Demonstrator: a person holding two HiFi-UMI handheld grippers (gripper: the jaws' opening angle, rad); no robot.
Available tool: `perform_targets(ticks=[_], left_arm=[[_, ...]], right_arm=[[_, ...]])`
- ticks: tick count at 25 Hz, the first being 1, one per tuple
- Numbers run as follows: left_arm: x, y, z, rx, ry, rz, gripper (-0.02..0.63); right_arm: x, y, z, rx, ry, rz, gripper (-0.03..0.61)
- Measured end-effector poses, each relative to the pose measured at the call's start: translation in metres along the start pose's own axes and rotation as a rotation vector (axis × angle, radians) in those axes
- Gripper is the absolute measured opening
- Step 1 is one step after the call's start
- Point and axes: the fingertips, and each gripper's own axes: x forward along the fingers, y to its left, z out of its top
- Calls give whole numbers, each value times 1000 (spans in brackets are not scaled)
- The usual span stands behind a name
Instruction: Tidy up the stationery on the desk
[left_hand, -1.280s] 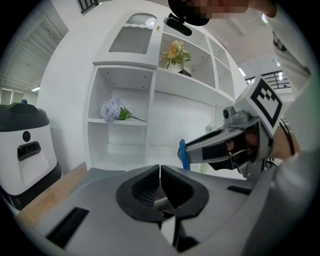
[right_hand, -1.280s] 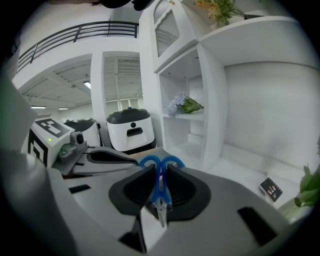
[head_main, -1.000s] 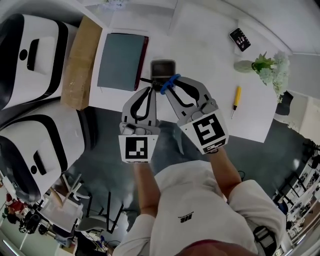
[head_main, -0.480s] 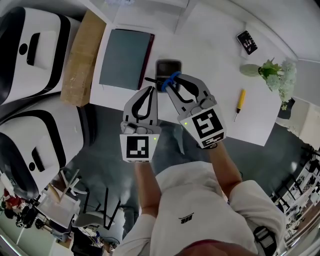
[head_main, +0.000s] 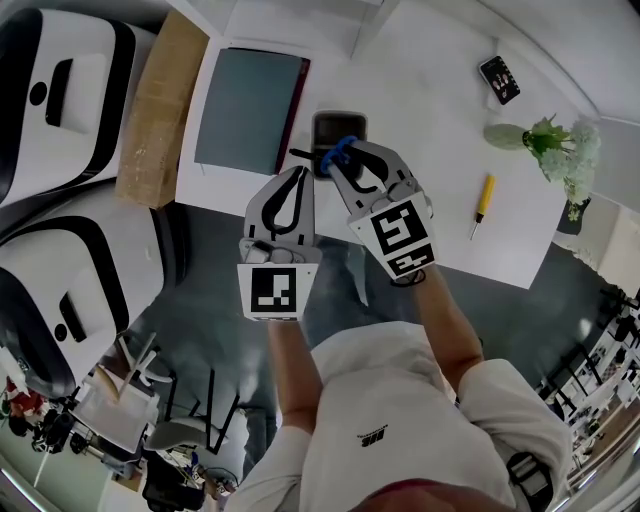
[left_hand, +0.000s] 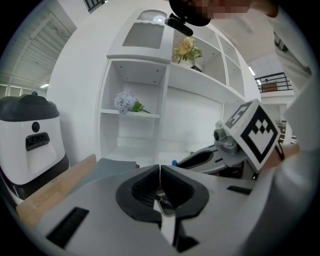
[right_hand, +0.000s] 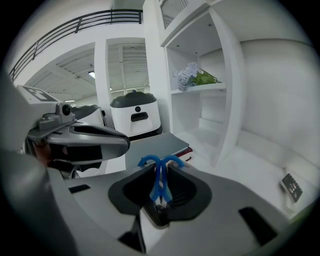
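Note:
My right gripper is shut on a blue item with two loops that curl out past the jaw tips. It hovers over the near edge of the white desk, just in front of a dark square holder. A thin black piece sticks out to the left of the blue item; I cannot tell what it belongs to. My left gripper hangs close beside it on the left, jaws shut with nothing visible between them. A yellow pen-like tool lies on the desk to the right.
A grey book with a dark red edge lies on the desk's left part, next to a cardboard box. A phone and a vase of flowers sit far right. White machines stand at the left.
The right gripper, with the blue item, has moved a little forward towards the dark holder. The left gripper has stayed nearly where it was.

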Motion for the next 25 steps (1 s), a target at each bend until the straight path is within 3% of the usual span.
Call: perform_targets(ticks=[4,12,18,25], left_arm=[[-1,-1,-2,12,7,-8,0],[2,-20,4,35,4,-48,0],[16,-60,8,67,6,-145,0],[42,-123,-1,108,29,-284,0]], right_arm=[[1,3,-5,-10,14,5,115],[-26,-8,-6,27,-24,-38,104],[-63,-38,-26,94,-30,-131,94],[-108,-81,-75,190,-6,-259,92]])
